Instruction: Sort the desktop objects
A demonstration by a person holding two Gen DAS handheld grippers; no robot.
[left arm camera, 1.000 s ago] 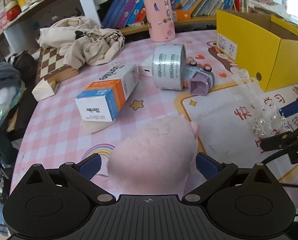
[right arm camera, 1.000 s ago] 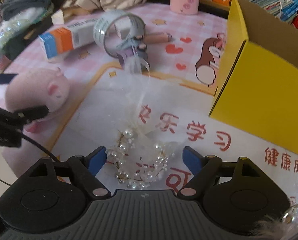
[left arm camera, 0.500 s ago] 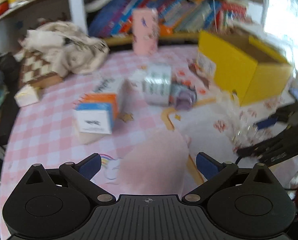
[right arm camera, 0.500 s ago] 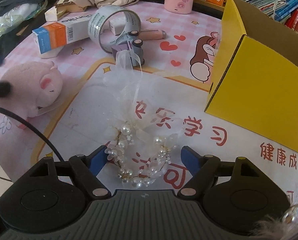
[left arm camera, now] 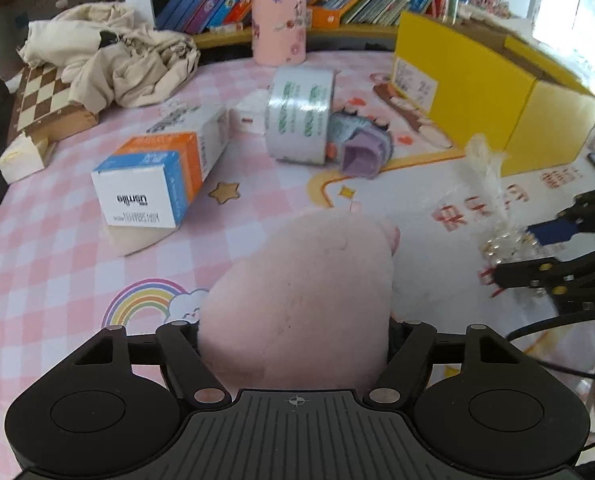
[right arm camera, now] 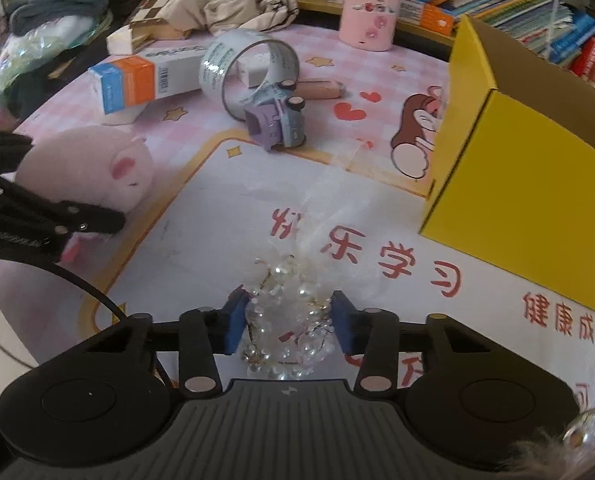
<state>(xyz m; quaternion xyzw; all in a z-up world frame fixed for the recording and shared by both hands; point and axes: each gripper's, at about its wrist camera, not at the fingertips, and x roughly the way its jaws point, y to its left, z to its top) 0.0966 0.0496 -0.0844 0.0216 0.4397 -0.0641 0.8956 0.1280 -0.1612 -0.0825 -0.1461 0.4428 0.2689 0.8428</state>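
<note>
Desktop objects: plush pig (left arm camera: 301, 296), bead bundle (right arm camera: 289, 320) in clear wrap, tape roll (left arm camera: 299, 114), toy car (left arm camera: 357, 144), carton (left arm camera: 157, 176), all on the pink tabletop (left arm camera: 57, 248); none seen inside the yellow box (right arm camera: 517, 184).
Progress: early by the look of it; two pickups starting, nothing sorted, tape, car and carton untouched.
Left tool (left arm camera: 293, 332): closing around the plush pig, fingers flanking its sides, pads hidden behind the fur, so firm contact cannot be confirmed.
Right tool (right arm camera: 289, 322): closing on the bead bundle, blue pads (right arm camera: 233, 326) at its edges, apparently touching.
Pose: both tools tilted steeply down toward the tabletop, left one near the rainbow print, right one over the white mat beside the yellow box.
Left to do: lift both items, place them, then clear the remaining clutter.
</note>
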